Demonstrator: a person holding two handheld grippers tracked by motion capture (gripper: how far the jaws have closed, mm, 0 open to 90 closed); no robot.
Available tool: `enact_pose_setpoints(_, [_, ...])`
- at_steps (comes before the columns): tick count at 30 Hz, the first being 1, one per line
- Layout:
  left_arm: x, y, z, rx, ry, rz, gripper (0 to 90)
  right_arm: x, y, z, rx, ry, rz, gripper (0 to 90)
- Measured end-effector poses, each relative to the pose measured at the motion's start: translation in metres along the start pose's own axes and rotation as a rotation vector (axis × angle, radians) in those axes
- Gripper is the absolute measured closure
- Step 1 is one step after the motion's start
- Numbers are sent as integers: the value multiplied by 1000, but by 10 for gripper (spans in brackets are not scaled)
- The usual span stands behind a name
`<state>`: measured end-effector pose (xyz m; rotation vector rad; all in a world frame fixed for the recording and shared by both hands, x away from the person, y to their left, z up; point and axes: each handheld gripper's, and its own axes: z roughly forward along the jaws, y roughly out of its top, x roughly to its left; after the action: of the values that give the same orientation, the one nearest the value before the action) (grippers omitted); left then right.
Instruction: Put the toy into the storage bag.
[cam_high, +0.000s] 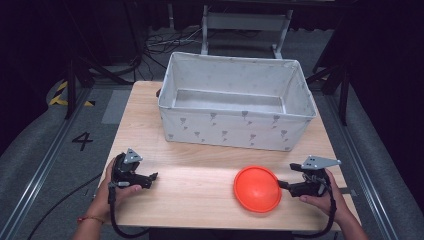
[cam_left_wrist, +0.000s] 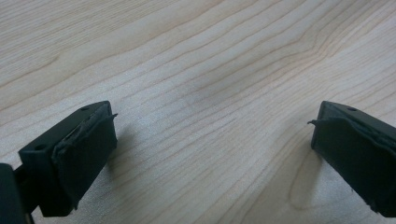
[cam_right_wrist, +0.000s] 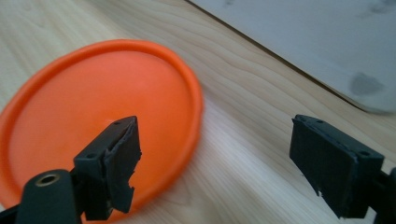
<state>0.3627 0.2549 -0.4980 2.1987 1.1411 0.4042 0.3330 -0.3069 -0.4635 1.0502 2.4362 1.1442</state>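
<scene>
1. A person sits at a wooden table (cam_high: 200, 170), a gripper in each hand, one low near each front corner, as if waiting to start
2. At the left, the left gripper (cam_high: 152, 176) rests at the table's surface, pointing right toward the middle. Its jaws stand wide apart in the left gripper view, with bare wood between them; it holds nothing (cam_left_wrist: 212, 140)
3. Behind the middle of the table stands a white fabric bin (cam_high: 235, 102), open at the top and empty as far as can be seen; it looks like the likely place to put things
4. Right of centre, near the front edge, an orange disc (cam_high: 257, 189) lies flat on the wood, well apart from the left gripper
5. At the right, the right gripper (cam_high: 286, 184) points left at the disc, its tips just at the disc's right rim. Its jaws are wide open and hold nothing (cam_right_wrist: 215, 149); in its own view one jaw hangs over the disc's edge, the other over bare wood, so the rim sits between them, likely lined up for a pinch
</scene>
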Motion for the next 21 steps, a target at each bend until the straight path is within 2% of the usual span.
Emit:
enact_pose_setpoints(3, [0, 0, 0, 1, -5, -1, 5, 7, 4, 7, 16, 15, -25, 157])
enact_pose_setpoints(7, [0, 0, 0, 1, -2, -2, 6, 15, 10, 25, 69, 29, -73, 164])
enact_pose_setpoints(12, [0, 0, 0, 0, -4, -3, 5, 12, 11, 40, 112, 54, -63, 164])
enact_pose_setpoints(14, [0, 0, 0, 1, -5, -2, 5, 12, 11, 44, 131, 52, -69, 166])
enact_pose_setpoints(15, [0, 0, 0, 1, -4, -2, 5, 12, 11, 45, 136, 68, -70, 169])
enact_pose_setpoints(18, [0, 0, 0, 0, -6, -2, 5, 17, 9, 50, 172, 77, -97, 165])
enact_pose_setpoints(21, [0, 0, 0, -1, -7, -2, 5, 19, 9, 52, 181, 89, -104, 155])
